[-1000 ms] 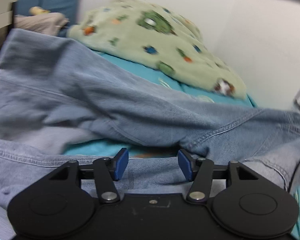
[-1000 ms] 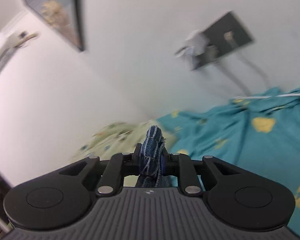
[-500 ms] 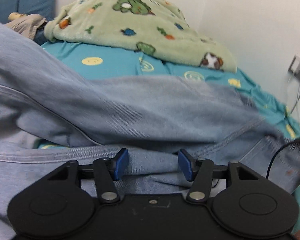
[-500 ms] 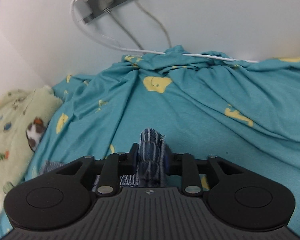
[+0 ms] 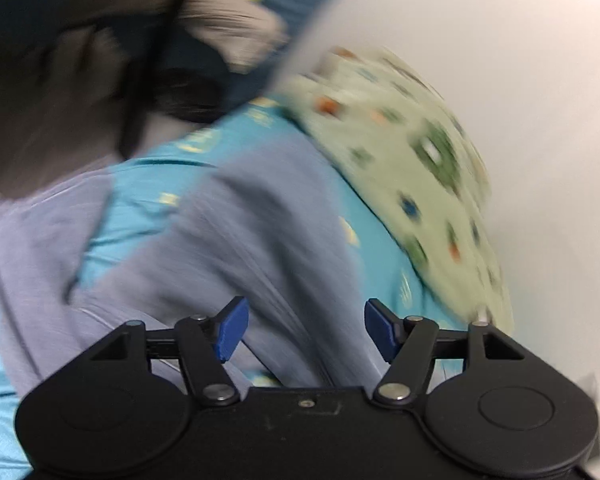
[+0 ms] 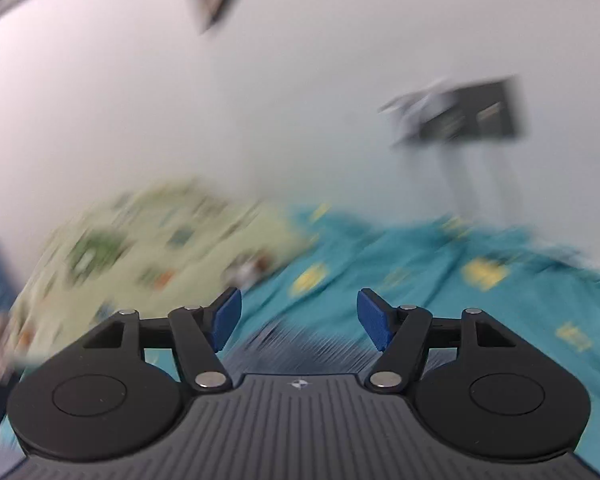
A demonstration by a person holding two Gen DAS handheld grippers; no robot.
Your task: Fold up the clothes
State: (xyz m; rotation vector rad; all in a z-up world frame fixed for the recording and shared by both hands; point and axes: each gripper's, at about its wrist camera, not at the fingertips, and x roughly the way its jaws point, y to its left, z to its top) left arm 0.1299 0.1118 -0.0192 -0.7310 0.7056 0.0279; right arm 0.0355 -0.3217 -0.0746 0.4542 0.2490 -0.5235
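Light blue jeans (image 5: 260,240) lie spread over the teal bed sheet (image 5: 140,208) in the blurred left wrist view. My left gripper (image 5: 306,330) hovers above the denim with its jaws opening and nothing pinched between the blue pads (image 5: 232,326). In the right wrist view a dark striped strip of the jeans (image 6: 296,340) lies low under my right gripper (image 6: 298,320). That gripper's jaws are opening too, and its pads (image 6: 374,322) stand clear of the cloth.
A pale green patterned blanket (image 5: 420,168) is heaped along the white wall (image 5: 520,80); it also shows as the blanket (image 6: 140,248) in the right wrist view. A dark wall socket plate (image 6: 472,118) with cables hangs above the sheet (image 6: 460,280). Dark clutter (image 5: 80,80) sits at the bed's far end.
The right gripper let go of the folded denim edge and its jaws spread apart. Both views swung and rolled, and are blurred. The left jaws stand a little wider.
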